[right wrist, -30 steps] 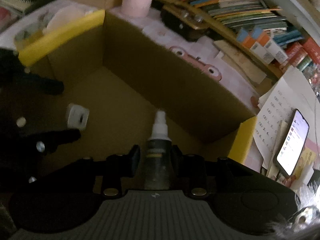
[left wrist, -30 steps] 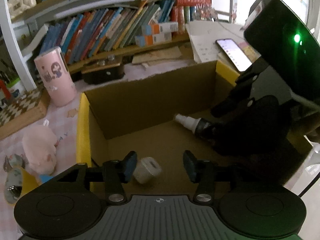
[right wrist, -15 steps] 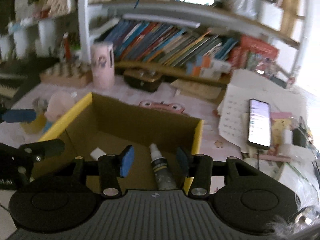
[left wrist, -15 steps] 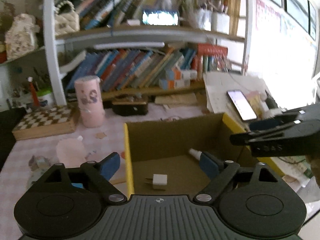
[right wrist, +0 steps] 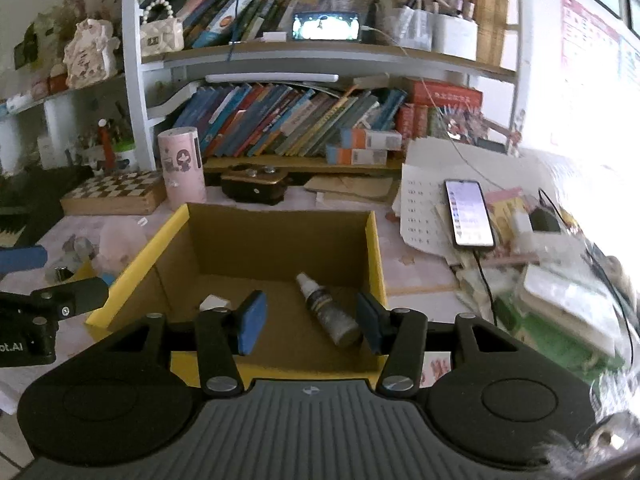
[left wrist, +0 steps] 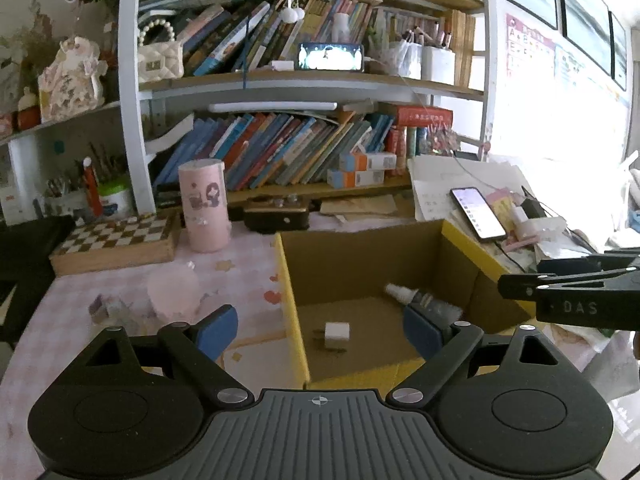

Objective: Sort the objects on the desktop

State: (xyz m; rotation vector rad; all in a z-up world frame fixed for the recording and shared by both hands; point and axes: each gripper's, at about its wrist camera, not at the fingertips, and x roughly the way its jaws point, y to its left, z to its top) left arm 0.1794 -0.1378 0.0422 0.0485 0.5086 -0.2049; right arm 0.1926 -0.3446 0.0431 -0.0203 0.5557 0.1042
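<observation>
Left wrist view looks down into a yellow-rimmed box (left wrist: 286,280) on the desk, and the left gripper (left wrist: 318,330) hangs above its near edge with jaws spread wide and nothing between them. On the box floor a small white charger (left wrist: 337,332) lies just beyond and between the blue pads, while a spray bottle (left wrist: 416,298) lies on its side toward the right wall, its white nozzle pointing to the back; the right pad partly covers its base. From the right wrist view the right gripper (right wrist: 308,326) hovers over the same box (right wrist: 168,236), jaws partly apart and empty; the bottle (right wrist: 326,310) lies below them, nearer the right pad, apart from both, and the charger (right wrist: 214,303) peeks out behind the left pad. Left of the box on the pink cloth sit a pale pink lump (left wrist: 173,292) and some small bits; behind stand a pink tube (left wrist: 204,204), a chessboard (left wrist: 116,240) and a dark case (left wrist: 276,216). A lit phone (left wrist: 476,212) rests on papers at the right.
</observation>
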